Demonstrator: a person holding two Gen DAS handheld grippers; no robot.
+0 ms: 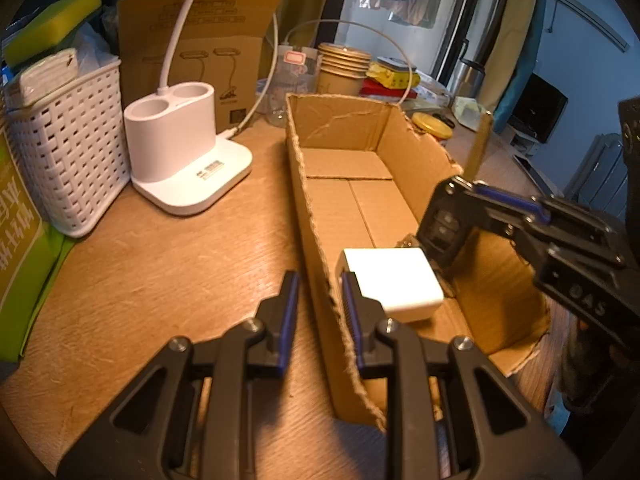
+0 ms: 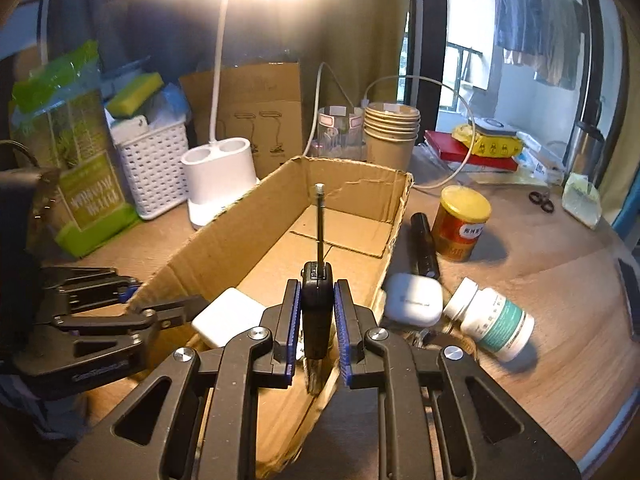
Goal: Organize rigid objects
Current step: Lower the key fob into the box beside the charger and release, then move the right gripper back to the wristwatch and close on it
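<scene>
My right gripper (image 2: 316,312) clamps a black car key (image 2: 317,312) above the cardboard box (image 2: 248,232); my left gripper (image 1: 320,312) pinches the box's left wall, beside a white charger (image 1: 394,282) lying inside at the near end.

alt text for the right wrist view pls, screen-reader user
The right gripper holds a black car key, blade out, over an open cardboard box that holds a white charger. The left gripper clamps the box's left wall. On the wooden desk right of the box lie a white case, a pill bottle and a yellow-lidded jar.
</scene>
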